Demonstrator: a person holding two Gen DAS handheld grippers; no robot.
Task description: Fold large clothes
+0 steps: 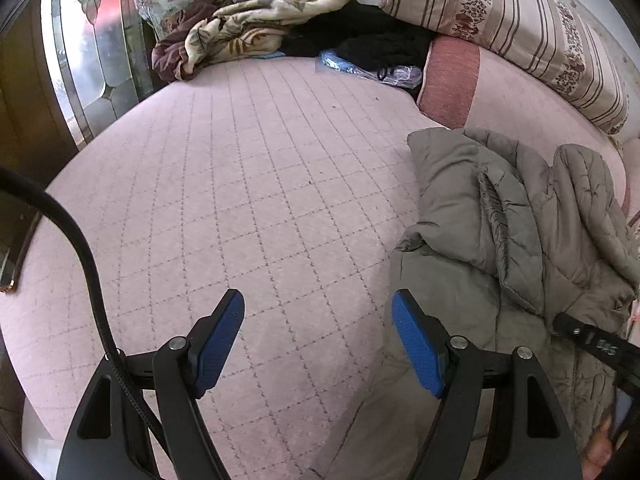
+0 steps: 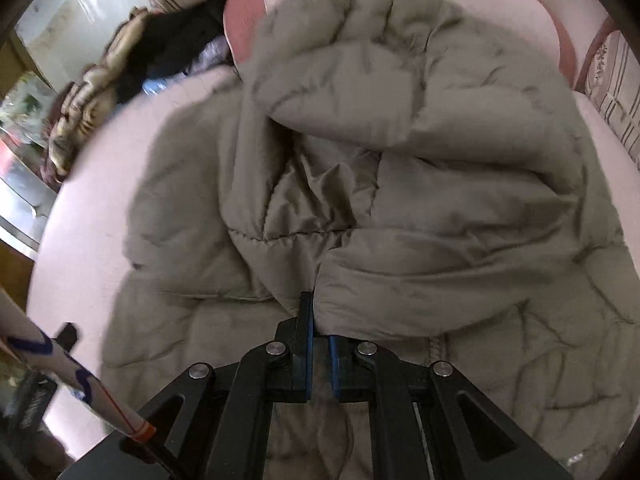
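Right tongs (image 2: 319, 344) are pinching a fold of the grey puffer jacket (image 2: 400, 184), probably dragging that flap over to make the fold. Left tongs (image 1: 318, 344) hang spread and empty over the pink quilted bed (image 1: 240, 168), jacket heaped along its right edge. Blanket (image 1: 240, 36) and striped pillows (image 1: 520, 28) sit by the far edge.

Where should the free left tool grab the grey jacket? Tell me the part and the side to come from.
Probably the thin flat edge of the jacket nearest the left tool, reached from the bare pink bedspread. That edge lies flat and clear, while the middle is bunched, puffy folds. The right tool already pinches a fold.
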